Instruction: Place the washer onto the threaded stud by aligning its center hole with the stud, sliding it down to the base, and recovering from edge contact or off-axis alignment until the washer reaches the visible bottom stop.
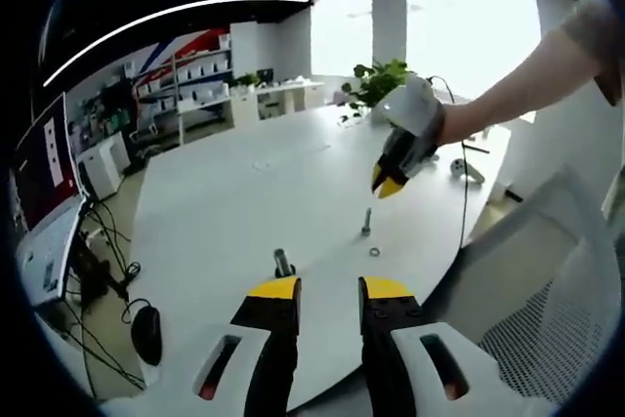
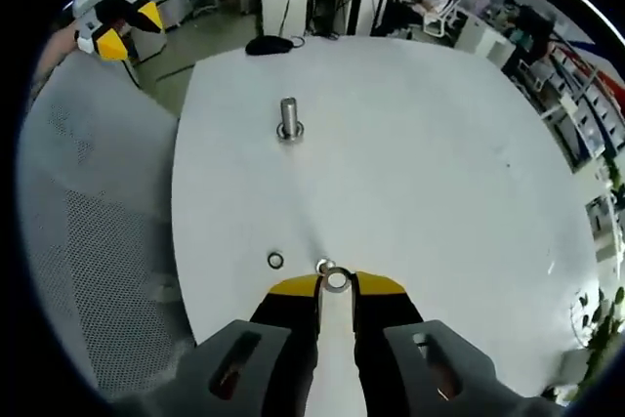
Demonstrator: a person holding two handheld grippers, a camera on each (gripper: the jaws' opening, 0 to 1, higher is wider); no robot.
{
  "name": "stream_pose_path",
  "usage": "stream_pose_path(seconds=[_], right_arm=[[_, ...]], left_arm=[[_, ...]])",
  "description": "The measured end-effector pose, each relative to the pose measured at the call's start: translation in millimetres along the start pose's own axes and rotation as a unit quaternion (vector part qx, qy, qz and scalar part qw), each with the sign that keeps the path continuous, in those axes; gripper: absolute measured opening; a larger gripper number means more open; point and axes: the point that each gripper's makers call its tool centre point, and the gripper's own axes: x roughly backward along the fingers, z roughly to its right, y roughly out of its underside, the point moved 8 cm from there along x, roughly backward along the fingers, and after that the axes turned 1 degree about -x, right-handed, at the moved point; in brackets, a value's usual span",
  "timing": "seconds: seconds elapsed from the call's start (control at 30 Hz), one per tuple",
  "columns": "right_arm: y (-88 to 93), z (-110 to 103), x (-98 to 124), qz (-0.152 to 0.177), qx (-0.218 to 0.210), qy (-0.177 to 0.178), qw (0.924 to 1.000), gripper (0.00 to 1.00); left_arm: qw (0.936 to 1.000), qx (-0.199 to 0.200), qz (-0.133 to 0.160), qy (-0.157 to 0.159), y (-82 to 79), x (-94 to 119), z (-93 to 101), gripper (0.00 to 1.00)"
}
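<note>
In the right gripper view my right gripper (image 2: 336, 286) is shut on a small silver washer (image 2: 336, 280), pinched between its yellow tips. Just past the tips the top of a threaded stud (image 2: 323, 266) shows, seen from above. The left gripper view shows the same stud (image 1: 367, 222) upright on the white table (image 1: 244, 192), with the right gripper (image 1: 387, 183) hovering just above it in a person's hand. A loose washer (image 1: 375, 252) (image 2: 275, 261) lies flat beside this stud. My left gripper (image 1: 330, 290) is open and holds nothing.
A second upright stud (image 1: 283, 263) (image 2: 289, 119) stands near the left gripper's tips. A mesh chair (image 2: 88, 231) sits at the table's edge, where the left gripper (image 2: 117, 26) also shows. A potted plant (image 1: 376, 80) and cables are at the far end.
</note>
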Motion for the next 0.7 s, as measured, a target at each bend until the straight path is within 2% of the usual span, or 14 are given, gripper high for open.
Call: stream_pose_path(seconds=[0.1, 0.37, 0.5, 0.7], right_arm=[[-2.0, 0, -6, -0.007, 0.003, -0.007, 1.0, 0.14], [-4.3, 3, -17, -0.026, 0.011, -0.013, 0.9995, 0.14], [-4.1, 1, -22, -0.039, 0.029, -0.016, 0.9987, 0.14], [-3.3, 2, -28, -0.047, 0.028, -0.021, 0.9983, 0.14]], left_arm=[[0.9999, -0.006, -0.009, -0.003, 2.2, -1, -0.2, 0.22], [0.9999, -0.005, -0.01, -0.01, 2.8, 0, -1.8, 0.21], [0.9999, -0.003, -0.009, -0.012, 3.1, 0, -2.9, 0.21], [0.9999, 0.0, -0.009, -0.014, 3.1, 0, -4.2, 0.21]])
